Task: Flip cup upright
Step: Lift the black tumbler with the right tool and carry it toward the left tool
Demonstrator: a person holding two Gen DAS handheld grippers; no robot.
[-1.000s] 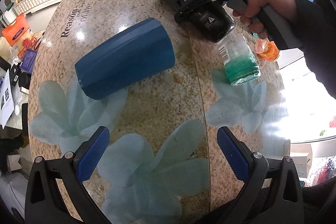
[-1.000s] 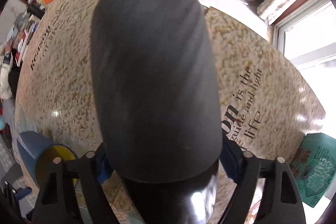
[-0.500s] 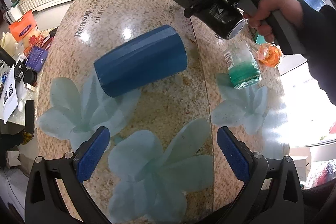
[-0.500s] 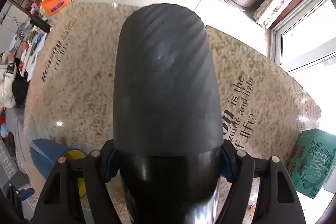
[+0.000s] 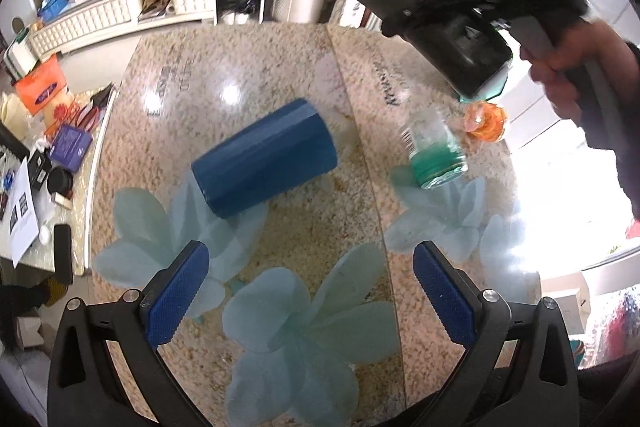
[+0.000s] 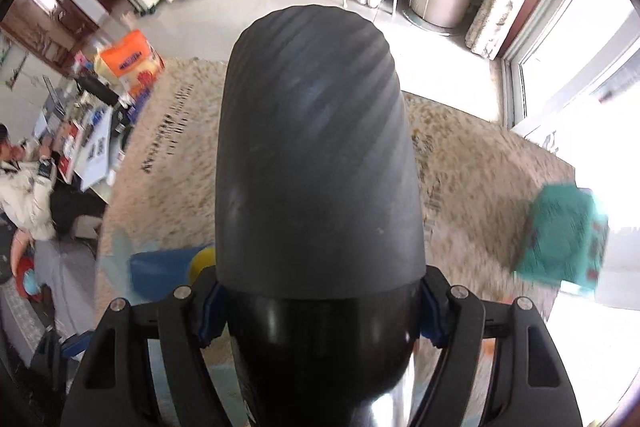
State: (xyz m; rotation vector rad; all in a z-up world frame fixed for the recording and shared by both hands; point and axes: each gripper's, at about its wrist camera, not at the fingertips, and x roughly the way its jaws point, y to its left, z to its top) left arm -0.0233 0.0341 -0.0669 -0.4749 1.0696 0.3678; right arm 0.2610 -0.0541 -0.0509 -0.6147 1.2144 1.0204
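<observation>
My right gripper point(image 6: 320, 311) is shut on a black ribbed cup point(image 6: 316, 163), which fills the right wrist view. In the left wrist view that cup point(image 5: 424, 15) hangs in the air at the upper right, lying roughly level with its closed end toward the far left. A blue cup point(image 5: 264, 159) lies on its side on the speckled table point(image 5: 320, 67); its yellow inside shows in the right wrist view point(image 6: 202, 261). My left gripper point(image 5: 312, 299) is open and empty, well above the table's near side.
A glass jar with green contents point(image 5: 434, 155) stands right of the blue cup, with an orange object point(image 5: 486, 119) behind it. A teal box point(image 6: 560, 239) lies on the table's right side. Shelves and clutter surround the table.
My right gripper has lifted the black cup off the table and higher. My left gripper has pulled up and back, so the table looks smaller.
</observation>
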